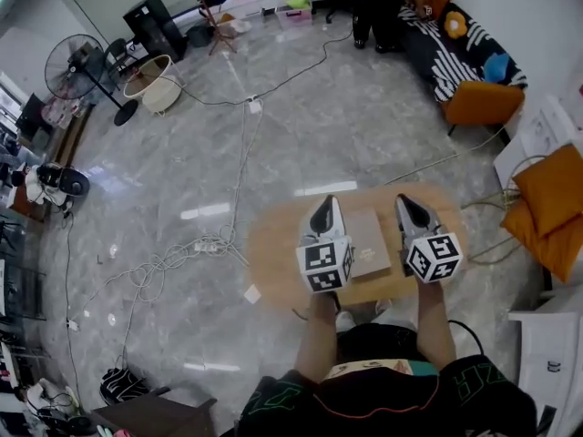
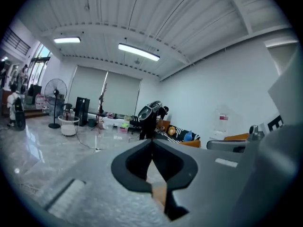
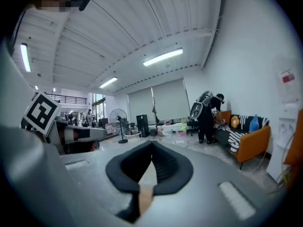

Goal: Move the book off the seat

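In the head view a flat tan book (image 1: pixel 366 244) lies on a light wooden seat (image 1: pixel 273 248) just in front of the person. My left gripper (image 1: pixel 325 208) rests at the book's left edge and my right gripper (image 1: pixel 407 205) at its right edge. Both point away from the person. Each gripper view looks out level across the room. There the left gripper (image 2: pixel 152 142) and the right gripper (image 3: pixel 152 143) each have their dark jaws shut together with nothing between them. The book does not show in either gripper view.
Cables (image 1: pixel 239 153) trail over the marble floor left of the seat. Orange cushions (image 1: pixel 549 209) lie to the right, a striped sofa (image 1: pixel 465 57) at the back right. A standing fan (image 1: pixel 77 66) and white basket (image 1: pixel 150 82) are far left. A person (image 3: pixel 208 115) stands by the sofa.
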Demonstrator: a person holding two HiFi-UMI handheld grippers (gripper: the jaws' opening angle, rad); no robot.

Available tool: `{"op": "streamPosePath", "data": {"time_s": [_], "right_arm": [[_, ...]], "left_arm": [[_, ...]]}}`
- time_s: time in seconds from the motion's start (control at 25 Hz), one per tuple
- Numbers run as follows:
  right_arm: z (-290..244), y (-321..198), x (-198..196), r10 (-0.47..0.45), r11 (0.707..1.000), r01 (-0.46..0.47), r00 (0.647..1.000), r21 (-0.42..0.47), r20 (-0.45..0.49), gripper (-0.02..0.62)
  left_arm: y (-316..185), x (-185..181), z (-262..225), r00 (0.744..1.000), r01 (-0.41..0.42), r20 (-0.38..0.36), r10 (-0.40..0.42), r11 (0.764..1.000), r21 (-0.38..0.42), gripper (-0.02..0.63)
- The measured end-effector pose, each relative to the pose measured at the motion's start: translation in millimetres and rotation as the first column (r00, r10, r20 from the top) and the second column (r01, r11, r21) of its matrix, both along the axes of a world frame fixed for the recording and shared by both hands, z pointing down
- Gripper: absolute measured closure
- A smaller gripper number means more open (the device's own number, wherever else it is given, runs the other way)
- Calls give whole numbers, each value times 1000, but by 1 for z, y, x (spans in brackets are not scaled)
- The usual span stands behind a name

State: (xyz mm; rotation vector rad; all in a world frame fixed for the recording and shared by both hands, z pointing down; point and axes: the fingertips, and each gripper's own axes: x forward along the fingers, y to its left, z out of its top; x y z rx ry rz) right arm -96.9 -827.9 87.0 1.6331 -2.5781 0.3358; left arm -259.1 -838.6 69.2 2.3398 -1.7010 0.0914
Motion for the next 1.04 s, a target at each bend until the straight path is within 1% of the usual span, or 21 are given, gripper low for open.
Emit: {"op": "streamPosePath", "data": {"time_s": [0.16, 0.32, 0.48, 0.68, 1.04], "right_arm": [[-44, -12, 6, 8, 995, -4, 999, 100, -39, 592], [-74, -18, 7, 32, 988, -23, 998, 154, -55, 592], [-82, -14, 2, 56, 986, -46, 997, 162, -56, 592], [-84, -10, 0, 67, 983, -56, 996, 173, -56, 592], [-92, -17, 7, 78, 977, -61, 994, 203, -77, 592]], "left_arm": [[-9, 0, -35, 999, 19, 31, -22, 995, 99, 595], [-13, -8, -62, 997, 52, 49, -61, 986, 160, 595], [-8, -18, -73, 997, 59, 36, -67, 982, 179, 595], [-6, -25, -75, 996, 70, 34, -78, 980, 188, 595], [-17, -20, -80, 996, 68, 46, -80, 973, 219, 595]]}}
